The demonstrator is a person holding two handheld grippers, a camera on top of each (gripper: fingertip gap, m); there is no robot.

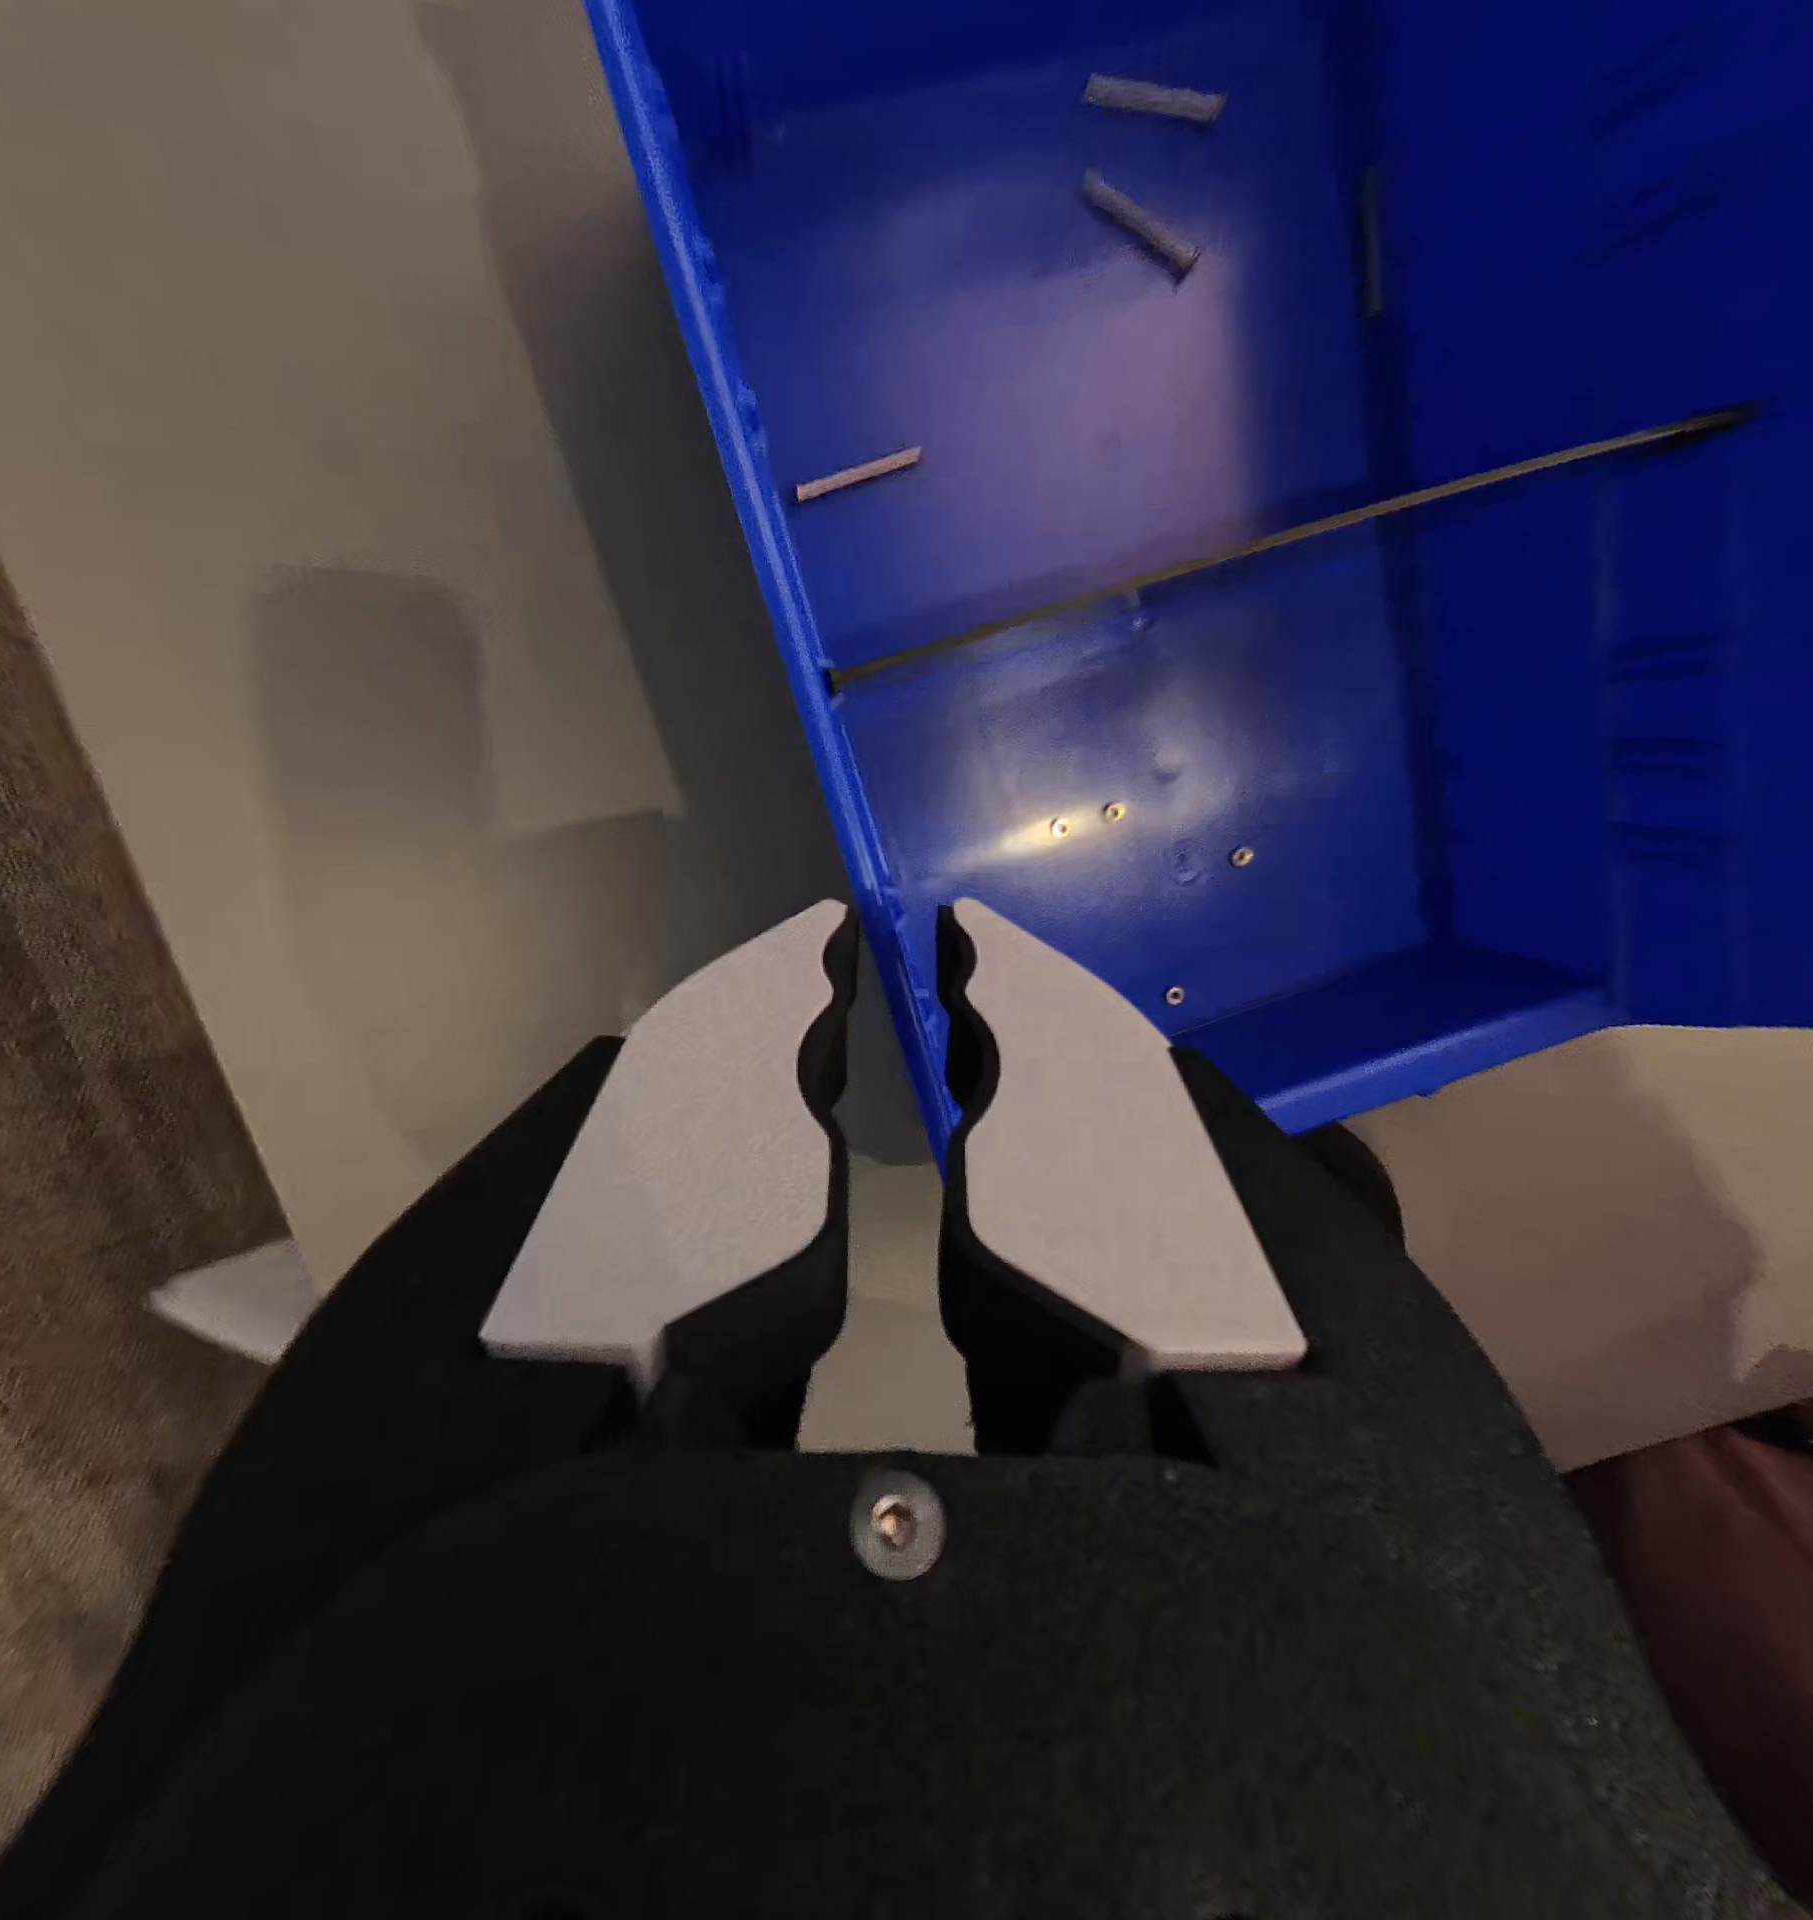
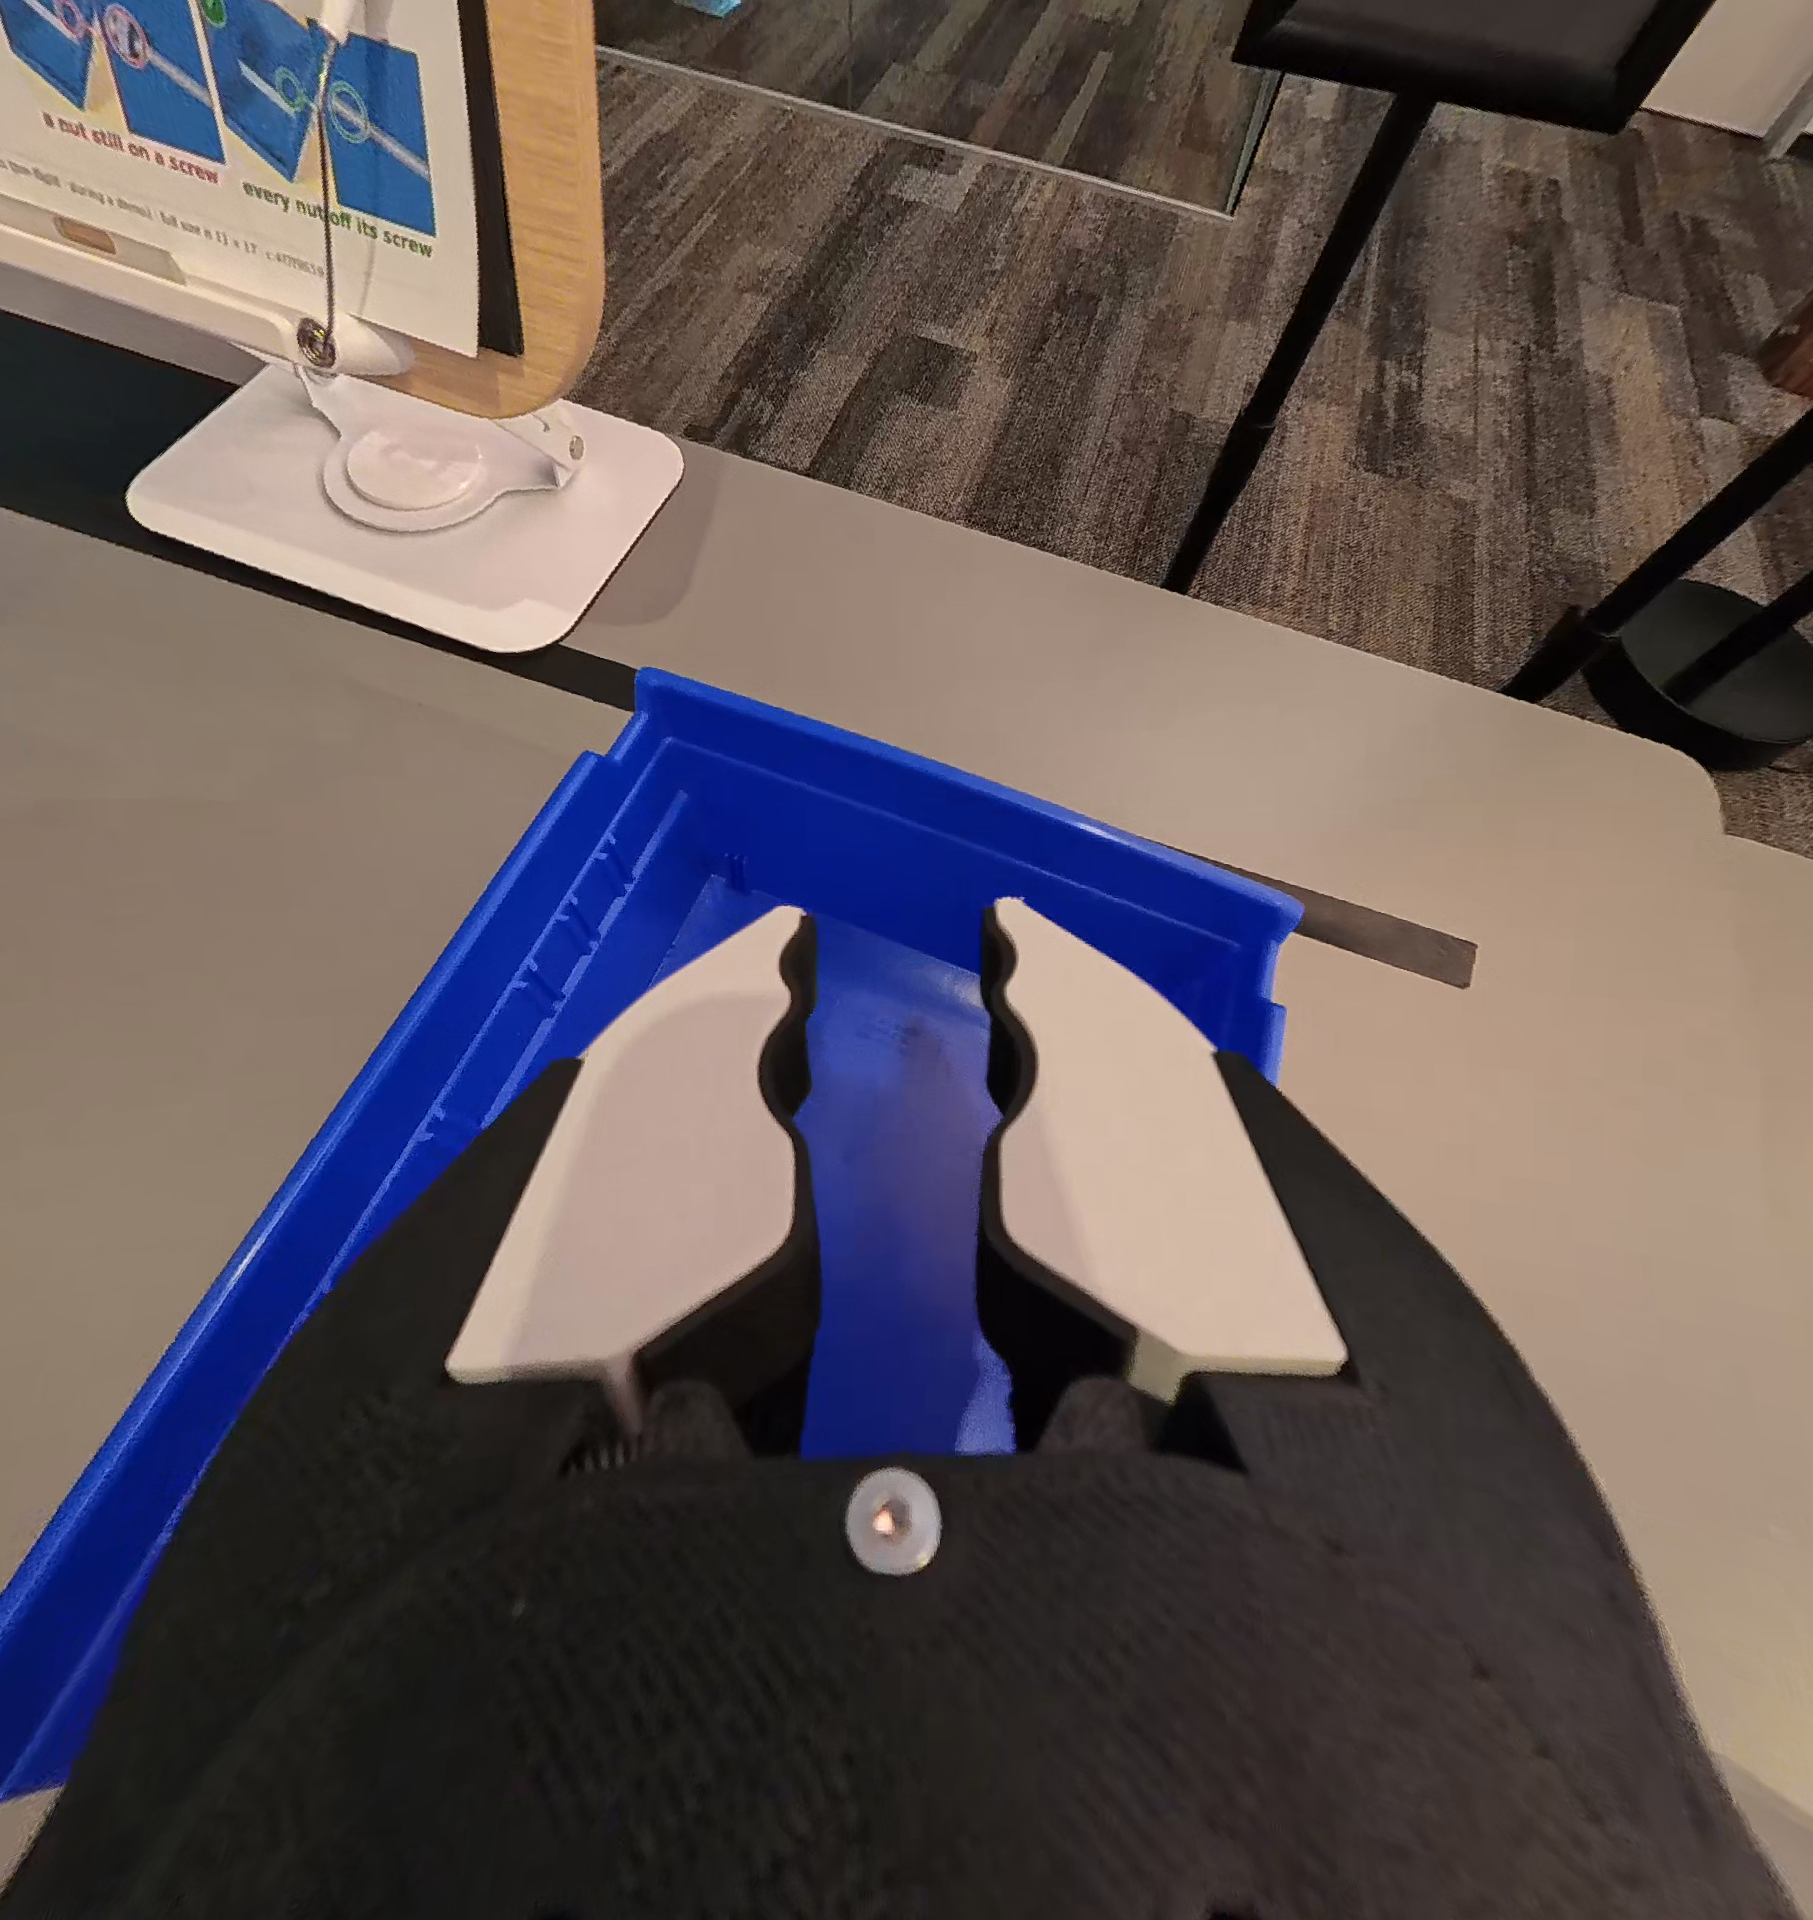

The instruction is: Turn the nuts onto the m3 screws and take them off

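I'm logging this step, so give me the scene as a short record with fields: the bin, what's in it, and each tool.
bin: blue plastic bin, split by a thin dark divider
far compartment: three grey screws
near compartment: four small nuts loose on the floor
left tool: shut on bin side wall
right tool: open, empty, over the bin interior
surface: grey table

Left wrist view dim, motion-blurred, glare on the blue bin point(image 1: 1037, 836); right view bright, sharp
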